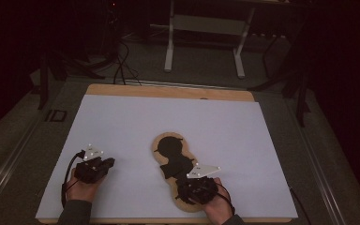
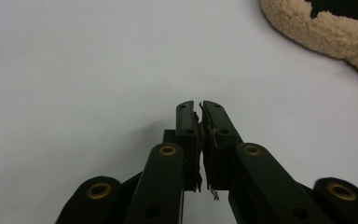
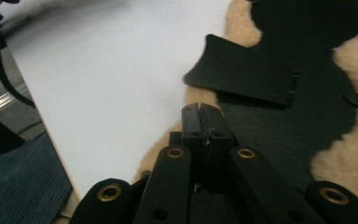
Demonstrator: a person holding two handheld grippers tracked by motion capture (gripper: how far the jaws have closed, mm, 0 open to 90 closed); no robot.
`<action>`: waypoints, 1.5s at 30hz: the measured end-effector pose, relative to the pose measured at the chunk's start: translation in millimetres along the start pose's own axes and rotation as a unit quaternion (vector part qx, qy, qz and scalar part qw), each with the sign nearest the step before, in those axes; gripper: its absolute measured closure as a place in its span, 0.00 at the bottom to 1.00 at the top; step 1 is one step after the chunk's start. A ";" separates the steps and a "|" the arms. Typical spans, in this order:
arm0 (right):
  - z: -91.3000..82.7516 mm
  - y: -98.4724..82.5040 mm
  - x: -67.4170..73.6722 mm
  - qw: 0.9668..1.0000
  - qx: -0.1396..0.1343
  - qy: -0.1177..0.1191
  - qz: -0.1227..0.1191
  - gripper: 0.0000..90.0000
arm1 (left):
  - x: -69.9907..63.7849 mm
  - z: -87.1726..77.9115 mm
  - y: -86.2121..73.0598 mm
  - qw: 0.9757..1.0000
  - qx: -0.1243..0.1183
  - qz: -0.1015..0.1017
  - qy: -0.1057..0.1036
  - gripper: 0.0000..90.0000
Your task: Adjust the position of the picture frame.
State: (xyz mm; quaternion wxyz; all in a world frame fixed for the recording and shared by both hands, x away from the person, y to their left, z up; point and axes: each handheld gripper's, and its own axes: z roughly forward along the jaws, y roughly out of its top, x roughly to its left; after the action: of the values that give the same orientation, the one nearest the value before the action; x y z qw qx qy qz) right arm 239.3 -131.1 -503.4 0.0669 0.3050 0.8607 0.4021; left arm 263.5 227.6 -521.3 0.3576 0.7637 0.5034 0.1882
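Two grippers are held low over a white sheet that covers most of the wooden table. The left gripper is seen with its jaws brought together, only a hairline slit left between the tips, and nothing is clamped between them; bare white sheet lies under and ahead of it. The right gripper is likewise clenched, its jaws pressed flat against each other with nothing between them.

Directly beneath and ahead of the right gripper a fleece-edged piece is laid flat on the sheet: a long tan shape with woolly cream borders and a black leather-like panel over its middle. One flap of the black panel is seen lifted slightly off the fleece just ahead of the right gripper's tips. Whether those tips touch the piece cannot be told.

From the left gripper the same piece is found well off to the far right, with only its woolly rim caught at the edge of that gripper's view. Both hands are seen at the near edge of the table in the high view, well apart from each other.
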 end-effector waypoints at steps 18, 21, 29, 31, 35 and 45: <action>23.0 1.2 22.9 0.999 0.036 0.006 -0.037 1.00 | 0.6 0.3 -0.1 1.000 0.001 -0.002 0.000 0.96; 24.8 1.0 23.3 0.998 0.040 0.002 -0.039 1.00 | 0.8 0.8 -0.2 1.000 0.001 -0.002 0.000 0.96; 30.5 1.6 27.9 0.997 0.049 -0.006 -0.051 1.00 | 0.9 0.2 -0.2 1.000 0.000 -0.005 0.000 0.96; 31.2 1.9 28.3 0.997 0.053 -0.010 -0.059 1.00 | 1.1 -0.1 -0.2 1.000 0.001 -0.004 -0.001 0.96; 30.6 1.4 27.2 0.997 0.053 -0.007 -0.057 1.00 | 1.6 -0.7 -0.4 1.000 -0.001 -0.005 -0.002 0.95; 28.3 1.8 26.3 0.996 0.066 -0.010 -0.061 1.00 | 2.1 -1.4 -0.6 1.000 -0.002 -0.006 -0.001 0.95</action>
State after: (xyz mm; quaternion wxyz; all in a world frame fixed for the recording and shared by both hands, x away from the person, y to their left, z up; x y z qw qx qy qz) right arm 229.2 -96.6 -517.5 0.0792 0.2593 0.9019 0.3363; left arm 263.1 230.1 -520.9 0.3613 0.7599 0.5072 0.1862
